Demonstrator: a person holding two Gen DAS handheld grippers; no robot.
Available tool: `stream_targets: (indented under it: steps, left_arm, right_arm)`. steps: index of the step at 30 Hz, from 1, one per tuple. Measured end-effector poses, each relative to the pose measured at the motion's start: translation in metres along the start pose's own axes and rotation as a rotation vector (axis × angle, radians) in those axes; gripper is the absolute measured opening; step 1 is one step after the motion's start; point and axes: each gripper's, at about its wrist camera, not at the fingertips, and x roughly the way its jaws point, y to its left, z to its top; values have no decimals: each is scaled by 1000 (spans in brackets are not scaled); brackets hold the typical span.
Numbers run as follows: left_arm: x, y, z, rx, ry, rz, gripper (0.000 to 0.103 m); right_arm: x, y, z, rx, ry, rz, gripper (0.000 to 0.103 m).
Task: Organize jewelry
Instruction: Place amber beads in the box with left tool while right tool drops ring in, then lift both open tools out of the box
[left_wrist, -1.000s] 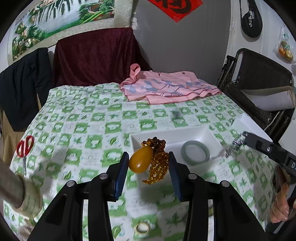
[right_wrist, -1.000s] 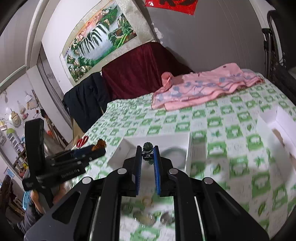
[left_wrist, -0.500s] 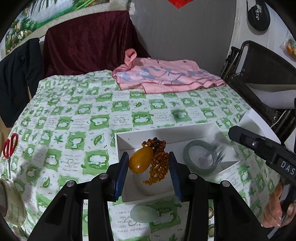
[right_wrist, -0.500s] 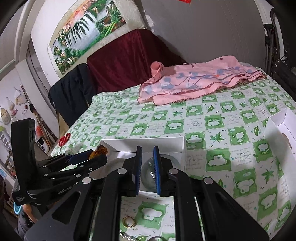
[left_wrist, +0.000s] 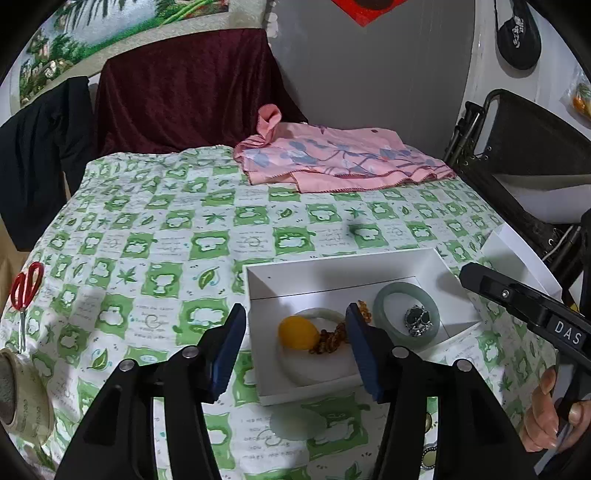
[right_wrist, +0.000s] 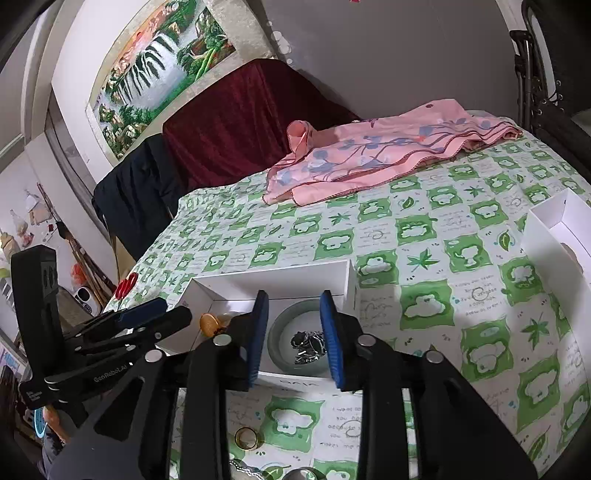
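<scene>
A white open box (left_wrist: 314, 271) (right_wrist: 273, 284) sits on the green checkered cloth. Inside lie an amber bead necklace with a yellow egg-shaped pendant (left_wrist: 298, 332) (right_wrist: 208, 324), resting on a pale bangle, and a grey-green jade bangle (left_wrist: 406, 319) (right_wrist: 280, 328) with a dark silver-set piece (left_wrist: 417, 320) (right_wrist: 306, 343) in its middle. My left gripper (left_wrist: 295, 343) is open and empty, just above the necklace. My right gripper (right_wrist: 293, 332) is open and empty above the jade bangle.
A gold ring (right_wrist: 246, 438) and a pale jade disc (left_wrist: 297, 422) lie on the cloth in front of the box. A second white box (right_wrist: 557, 236) stands to the right. Red scissors (left_wrist: 24, 291) and a tape roll (left_wrist: 22, 395) are at the left. Pink cloth (left_wrist: 332, 157) lies at the back.
My left gripper opened and dropped the amber necklace into the box. My right gripper opened and left the dark silver piece inside the jade bangle.
</scene>
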Motion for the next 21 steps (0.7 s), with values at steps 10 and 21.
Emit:
stream_targets:
  steps: [10,21]
  left_arm:
    - [-11,-4,-6,32,-36,86,65]
    - [-23,-10,-13,47,-79,148,78]
  right_arm:
    - [-16,7,-6,-33,-80,-64,63]
    - [-27,17,-13,-86,-134,-126,74]
